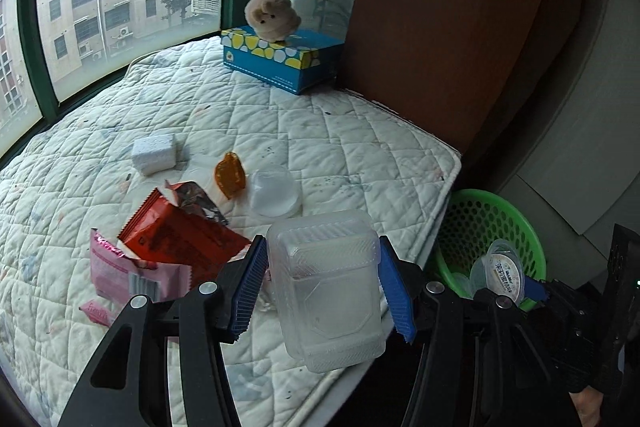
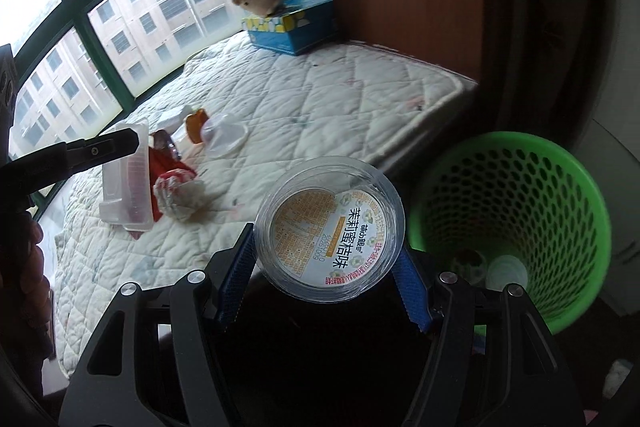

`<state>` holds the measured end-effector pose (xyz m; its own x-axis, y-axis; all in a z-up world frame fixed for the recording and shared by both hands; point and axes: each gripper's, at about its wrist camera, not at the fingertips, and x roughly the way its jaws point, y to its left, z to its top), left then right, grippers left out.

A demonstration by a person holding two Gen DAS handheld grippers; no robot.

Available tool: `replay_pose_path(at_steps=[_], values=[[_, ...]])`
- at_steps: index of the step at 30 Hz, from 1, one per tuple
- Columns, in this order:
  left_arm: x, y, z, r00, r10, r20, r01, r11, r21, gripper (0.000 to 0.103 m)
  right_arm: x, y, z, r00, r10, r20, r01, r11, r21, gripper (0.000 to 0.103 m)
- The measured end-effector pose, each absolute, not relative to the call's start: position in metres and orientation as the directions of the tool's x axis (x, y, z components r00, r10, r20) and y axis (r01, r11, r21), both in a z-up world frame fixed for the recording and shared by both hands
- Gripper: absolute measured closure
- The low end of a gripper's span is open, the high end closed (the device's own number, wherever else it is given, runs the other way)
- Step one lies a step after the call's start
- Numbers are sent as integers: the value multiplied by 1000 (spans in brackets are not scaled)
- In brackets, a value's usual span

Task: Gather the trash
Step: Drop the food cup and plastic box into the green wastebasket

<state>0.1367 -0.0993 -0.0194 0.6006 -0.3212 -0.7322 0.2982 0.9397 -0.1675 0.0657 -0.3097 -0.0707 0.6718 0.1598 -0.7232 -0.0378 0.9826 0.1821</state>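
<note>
My left gripper is shut on a clear plastic clamshell box and holds it above the quilt's near edge; it also shows in the right wrist view. My right gripper is shut on a clear jelly cup with a printed lid, just left of the green mesh basket. The cup shows over the basket in the left wrist view. On the quilt lie a red wrapper, a pink wrapper, an orange lid and a clear cup.
A white quilted mattress fills the window bay. A blue tissue box with a plush toy stands at the back. A white sponge block and a crumpled tissue lie on the quilt. A brown wardrobe stands on the right.
</note>
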Motion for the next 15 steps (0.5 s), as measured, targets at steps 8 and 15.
replay_pose_path(at_steps=[8,15], values=[[145,-163,-21,552,-377,-744,393,904,-167,50,58,-382,-79,672,36,-739,102,985,141,38],[150,-216,-19,513,-425,-746,475,864,-166,50,52,-432,-88,658,-37,-752,201,971,129,38]])
